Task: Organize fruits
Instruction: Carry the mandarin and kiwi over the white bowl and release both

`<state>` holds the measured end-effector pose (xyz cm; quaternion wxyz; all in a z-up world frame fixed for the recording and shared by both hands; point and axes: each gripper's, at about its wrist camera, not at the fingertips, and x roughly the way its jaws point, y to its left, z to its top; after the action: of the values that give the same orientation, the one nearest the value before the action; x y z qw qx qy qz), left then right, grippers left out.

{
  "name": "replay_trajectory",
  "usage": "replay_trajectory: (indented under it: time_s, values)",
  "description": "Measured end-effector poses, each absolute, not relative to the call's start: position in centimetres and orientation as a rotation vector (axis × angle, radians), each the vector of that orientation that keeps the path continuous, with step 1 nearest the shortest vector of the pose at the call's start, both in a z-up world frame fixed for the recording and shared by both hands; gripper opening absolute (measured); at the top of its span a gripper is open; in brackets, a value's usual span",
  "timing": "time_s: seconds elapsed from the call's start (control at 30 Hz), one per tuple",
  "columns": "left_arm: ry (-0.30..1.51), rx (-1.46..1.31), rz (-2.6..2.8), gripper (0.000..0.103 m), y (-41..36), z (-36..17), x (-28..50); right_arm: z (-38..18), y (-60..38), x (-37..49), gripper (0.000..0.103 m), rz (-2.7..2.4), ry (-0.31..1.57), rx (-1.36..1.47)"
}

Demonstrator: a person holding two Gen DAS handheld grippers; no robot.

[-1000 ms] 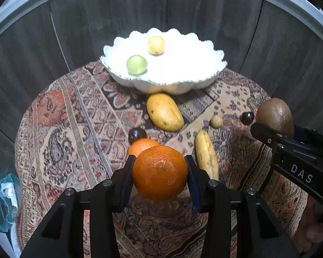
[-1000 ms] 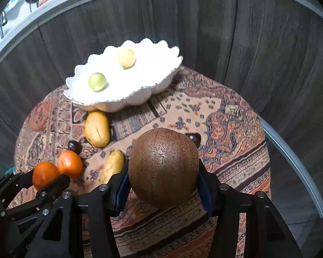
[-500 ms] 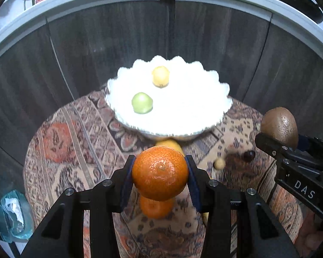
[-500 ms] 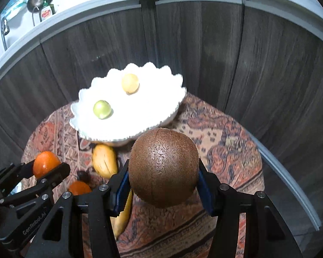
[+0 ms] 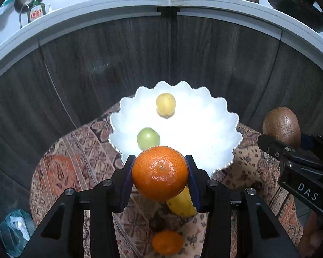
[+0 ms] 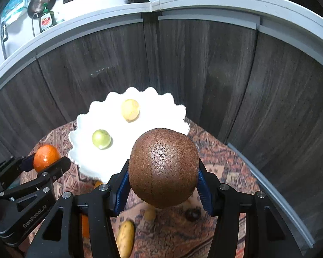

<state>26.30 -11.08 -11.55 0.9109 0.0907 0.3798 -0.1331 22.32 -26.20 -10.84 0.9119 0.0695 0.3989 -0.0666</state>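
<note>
The desk (image 5: 60, 172), under a patterned cloth, carried a white scalloped bowl (image 5: 217, 129) already holding a yellow fruit (image 5: 165, 105) and a green one (image 5: 148, 138). The right tongs (image 6: 163, 185) were clenched on a brown fruit (image 6: 163, 167), the left tongs (image 5: 160, 178) on an orange (image 5: 160, 173), both hanging near the bowl's front rim. The step looked like carrying to the bowl; next each fruit would need lowering inside before release. A banana (image 5: 182, 204) and a second orange (image 5: 167, 244) waited on the cloth.
</note>
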Motion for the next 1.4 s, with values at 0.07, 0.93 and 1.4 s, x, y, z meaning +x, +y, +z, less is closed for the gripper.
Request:
replay_trajectory:
  time_s: [0.07,0.93,1.4]
  values:
    - [0.779,0.184,-0.273,0.044,-11.1,-11.5,26.9,-10.7,-26.2,23.0,0.055,-0.138,0.818,0.143]
    - [0.861,0.188,-0.255,0.044,-11.9,-15.4,33.9,-13.7,-26.4,29.8,0.055,-0.121,0.875,0.144]
    - [0.89,0.22,-0.213,0.075,-11.5,-16.5,34.3,-15.8,-26.4,31.2,0.057,-0.115,0.931,0.157]
